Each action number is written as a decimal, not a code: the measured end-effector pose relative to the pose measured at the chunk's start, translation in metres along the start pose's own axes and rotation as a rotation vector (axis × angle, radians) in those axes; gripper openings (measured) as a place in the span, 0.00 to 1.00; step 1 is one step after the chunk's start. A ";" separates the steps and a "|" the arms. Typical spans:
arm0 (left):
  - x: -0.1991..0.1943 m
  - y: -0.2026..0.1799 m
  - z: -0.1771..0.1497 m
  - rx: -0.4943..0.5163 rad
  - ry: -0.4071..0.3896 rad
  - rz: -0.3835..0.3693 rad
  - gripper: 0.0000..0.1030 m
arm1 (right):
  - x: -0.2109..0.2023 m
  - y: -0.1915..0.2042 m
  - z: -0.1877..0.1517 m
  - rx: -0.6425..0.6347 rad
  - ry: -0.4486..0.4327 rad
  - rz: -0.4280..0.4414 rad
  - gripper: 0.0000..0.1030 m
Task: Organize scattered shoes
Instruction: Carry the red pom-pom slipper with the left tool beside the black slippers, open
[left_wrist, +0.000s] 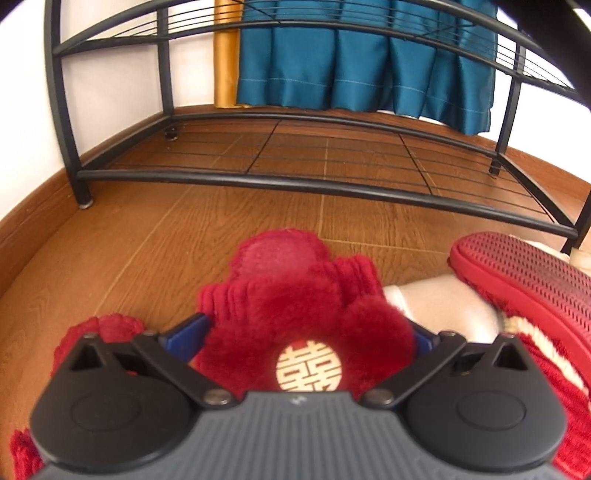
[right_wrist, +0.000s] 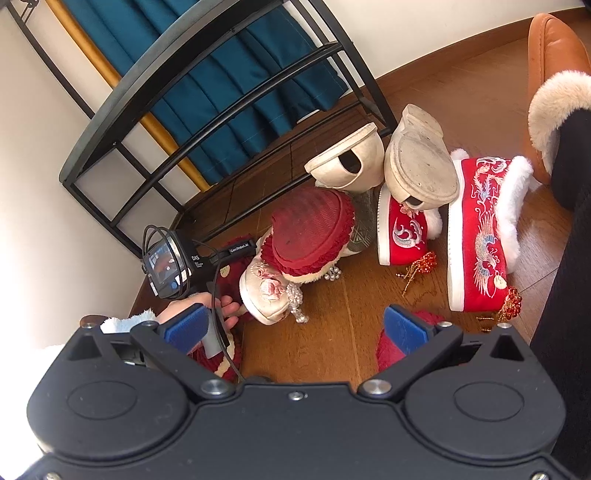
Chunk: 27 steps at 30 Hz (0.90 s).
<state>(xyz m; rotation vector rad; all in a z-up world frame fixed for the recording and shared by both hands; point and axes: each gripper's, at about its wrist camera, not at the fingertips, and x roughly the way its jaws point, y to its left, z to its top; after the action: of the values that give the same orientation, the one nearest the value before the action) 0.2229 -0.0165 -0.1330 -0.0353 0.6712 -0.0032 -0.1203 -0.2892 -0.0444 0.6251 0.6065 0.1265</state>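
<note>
Wood floor (left_wrist: 147, 229), white wall (left_wrist: 110, 92), teal curtain (left_wrist: 351, 66), perhaps window.

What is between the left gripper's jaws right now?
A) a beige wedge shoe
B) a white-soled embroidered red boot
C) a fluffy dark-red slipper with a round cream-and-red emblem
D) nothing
C: in the left wrist view the fluffy dark-red slipper with a round cream-and-red emblem fills the space between the left gripper jaws, which press against its plush sides above the brown wooden floor.
</note>
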 end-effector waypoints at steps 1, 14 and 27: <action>-0.002 0.001 -0.002 0.004 -0.010 -0.009 0.88 | 0.007 -0.002 -0.003 -0.002 -0.003 0.001 1.00; -0.021 0.022 0.001 -0.016 -0.045 -0.084 0.56 | 0.009 0.002 -0.002 -0.013 -0.011 0.012 1.00; -0.090 0.023 0.013 0.130 -0.160 -0.169 0.55 | -0.002 0.017 0.011 -0.113 -0.030 0.018 1.00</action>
<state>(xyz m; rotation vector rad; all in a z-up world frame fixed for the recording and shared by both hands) 0.1608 0.0078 -0.0676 0.0329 0.5056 -0.2048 -0.1147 -0.2819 -0.0268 0.5228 0.5608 0.1668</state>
